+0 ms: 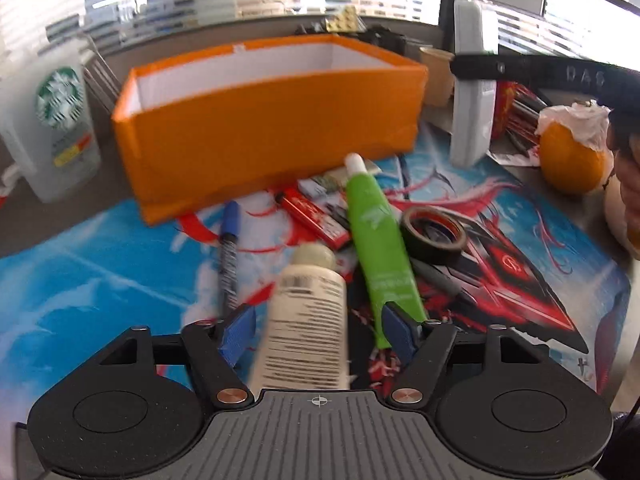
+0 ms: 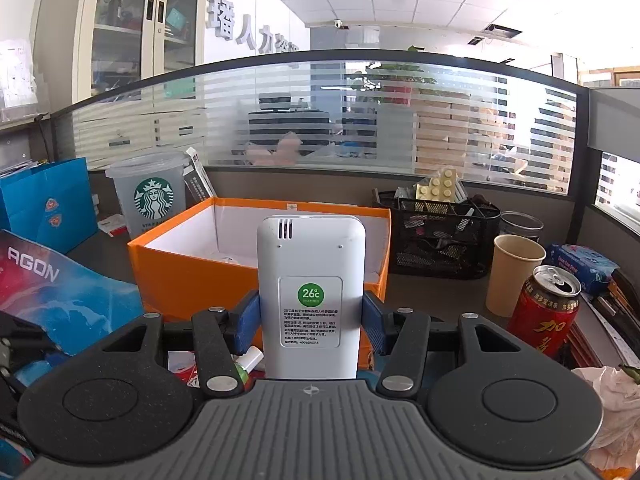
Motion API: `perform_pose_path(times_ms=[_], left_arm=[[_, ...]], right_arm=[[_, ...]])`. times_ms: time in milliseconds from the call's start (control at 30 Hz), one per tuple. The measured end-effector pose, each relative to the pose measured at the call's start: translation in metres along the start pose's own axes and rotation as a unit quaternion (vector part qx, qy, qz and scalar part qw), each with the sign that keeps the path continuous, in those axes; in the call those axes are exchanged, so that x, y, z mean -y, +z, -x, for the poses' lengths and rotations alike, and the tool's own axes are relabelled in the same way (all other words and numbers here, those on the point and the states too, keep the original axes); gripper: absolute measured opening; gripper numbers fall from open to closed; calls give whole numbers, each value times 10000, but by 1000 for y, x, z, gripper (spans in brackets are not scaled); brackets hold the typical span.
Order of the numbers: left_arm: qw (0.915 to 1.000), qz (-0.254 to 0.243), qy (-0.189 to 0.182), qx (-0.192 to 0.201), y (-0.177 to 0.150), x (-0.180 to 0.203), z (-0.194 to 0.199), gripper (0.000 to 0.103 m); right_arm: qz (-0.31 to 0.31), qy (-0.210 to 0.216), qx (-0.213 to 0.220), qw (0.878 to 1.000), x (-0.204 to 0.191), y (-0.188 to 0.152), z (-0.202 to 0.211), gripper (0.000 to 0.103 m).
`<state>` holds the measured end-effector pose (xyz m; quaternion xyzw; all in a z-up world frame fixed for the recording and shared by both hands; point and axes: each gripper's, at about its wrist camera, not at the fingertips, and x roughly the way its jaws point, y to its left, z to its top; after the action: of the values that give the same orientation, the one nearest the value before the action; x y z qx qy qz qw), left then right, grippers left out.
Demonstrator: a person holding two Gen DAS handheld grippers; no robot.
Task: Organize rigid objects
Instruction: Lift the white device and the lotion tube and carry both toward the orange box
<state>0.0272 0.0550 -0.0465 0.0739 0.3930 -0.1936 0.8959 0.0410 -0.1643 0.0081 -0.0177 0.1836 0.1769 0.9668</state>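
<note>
An open orange box (image 1: pixel 264 128) stands on the printed mat; it also shows in the right wrist view (image 2: pixel 168 268). My left gripper (image 1: pixel 318 330) is open, its blue pads either side of a cream tube (image 1: pixel 308 320) without touching it. A green tube (image 1: pixel 376 236), a blue pen (image 1: pixel 229 248), a red lighter (image 1: pixel 312 214) and a roll of black tape (image 1: pixel 434 232) lie in front of the box. My right gripper (image 2: pixel 311 322) is shut on a white remote control (image 2: pixel 311 280), held upright in front of the box; the remote also shows in the left wrist view (image 1: pixel 472 92).
A Starbucks cup (image 1: pixel 52 120) stands left of the box. An orange with tissue (image 1: pixel 572 152), a paper cup (image 2: pixel 514 274), a red can (image 2: pixel 546 308) and a black mesh organizer (image 2: pixel 440 236) are on the right. A blue bag (image 2: pixel 48 204) stands at the left.
</note>
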Motion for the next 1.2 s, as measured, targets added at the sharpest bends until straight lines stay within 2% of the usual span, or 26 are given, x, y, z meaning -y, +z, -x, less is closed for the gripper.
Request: perform_pose_path(times_ms=[33, 67, 167, 300, 533, 967, 1200], left_arm=[[9999, -27, 98, 42, -1, 0, -3, 44], [9999, -4, 49, 99, -2, -1, -6, 43], [9997, 234, -39, 108, -1, -8, -7, 43], [9995, 289, -63, 116, 3, -9, -3, 43], [9986, 287, 5, 441, 19, -8, 15, 43], [9912, 324, 124, 1281, 77, -13, 52, 43], [9868, 286, 254, 1573, 117, -21, 62, 43]], right_arm=[[-9, 1, 2, 10000, 0, -1, 1, 50], [-22, 4, 3, 10000, 0, -1, 1, 50], [-43, -12, 10, 10000, 1, -2, 3, 50], [-42, -29, 24, 10000, 2, -1, 4, 50], [16, 28, 68, 10000, 0, 3, 5, 50], [192, 176, 197, 9995, -11, 29, -1, 50], [245, 231, 341, 9989, -12, 54, -10, 50]])
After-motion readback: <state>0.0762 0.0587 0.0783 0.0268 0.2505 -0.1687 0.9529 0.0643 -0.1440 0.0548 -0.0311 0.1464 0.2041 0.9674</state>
